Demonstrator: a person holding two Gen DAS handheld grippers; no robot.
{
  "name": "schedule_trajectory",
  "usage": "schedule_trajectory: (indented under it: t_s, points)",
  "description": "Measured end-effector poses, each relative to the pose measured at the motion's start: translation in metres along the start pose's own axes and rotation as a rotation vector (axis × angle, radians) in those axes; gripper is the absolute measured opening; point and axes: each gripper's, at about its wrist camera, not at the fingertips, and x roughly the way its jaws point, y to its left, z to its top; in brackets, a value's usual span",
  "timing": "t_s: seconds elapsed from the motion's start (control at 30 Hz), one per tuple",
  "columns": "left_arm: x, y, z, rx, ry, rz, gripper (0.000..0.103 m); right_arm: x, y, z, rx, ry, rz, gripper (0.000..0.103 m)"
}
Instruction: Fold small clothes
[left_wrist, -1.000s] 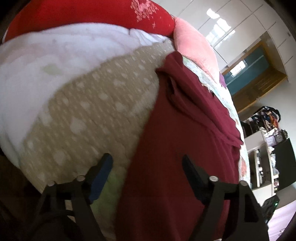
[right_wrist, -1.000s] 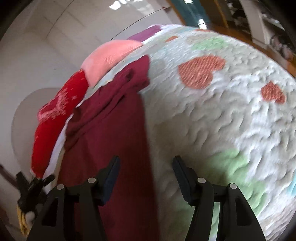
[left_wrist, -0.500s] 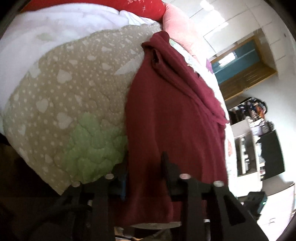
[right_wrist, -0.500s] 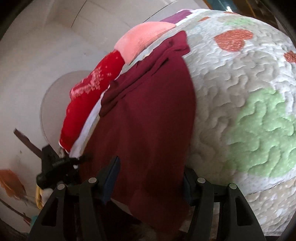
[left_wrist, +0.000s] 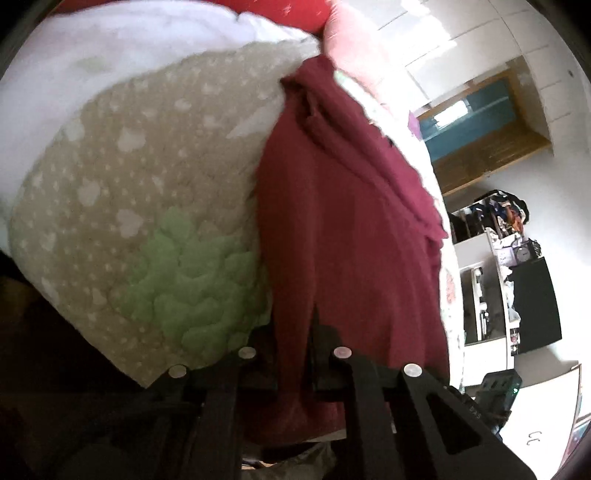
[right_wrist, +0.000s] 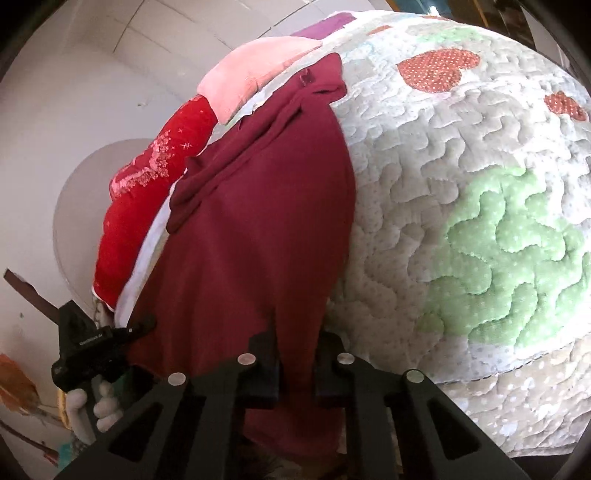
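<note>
Cloth fills both my views: the dark red knit garment (left_wrist: 347, 229) lies ahead on the quilted heart-patterned bed cover (right_wrist: 480, 206), near hem clamped in my left hand-held gripper (left_wrist: 293, 354) and right hand-held gripper (right_wrist: 295, 365).

Daylight, fairly bright. Left wrist view: white wall (left_wrist: 461, 48) up and right of fingers blown out, glare off panels; soft blur over far end of maroon garment (left_wrist: 351, 206). Dark shadow low left under quilt (left_wrist: 122, 177). Right wrist view sharper, quilt stitching crisp. Heavy fisheye bulge, black vignette corners both views.
</note>
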Motion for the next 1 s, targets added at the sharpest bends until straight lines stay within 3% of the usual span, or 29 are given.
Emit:
schedule_trajectory:
  t_s: [0.2, 0.43, 0.53, 0.73, 1.0]
  points:
    - [-0.033, -0.036, -0.02, 0.129, -0.019, -0.011, 0.009, -0.024, 0.016, -0.002, -0.042, -0.011, 0.044, 0.011]
    - [-0.052, -0.026, -0.069, 0.141, 0.018, -0.022, 0.009, -0.064, 0.022, -0.034, -0.084, 0.013, 0.067, 0.011]
    - [-0.054, -0.017, -0.065, 0.099, 0.023, -0.045, 0.009, -0.067, 0.016, -0.041, -0.073, 0.023, 0.041, 0.011]
    - [-0.056, -0.03, -0.014, 0.062, -0.015, -0.125, 0.009, -0.062, 0.035, 0.009, -0.091, -0.02, 0.081, 0.011]
    - [-0.008, -0.063, 0.1, 0.036, -0.036, -0.082, 0.009, -0.011, 0.086, 0.117, -0.161, -0.08, 0.048, 0.011]
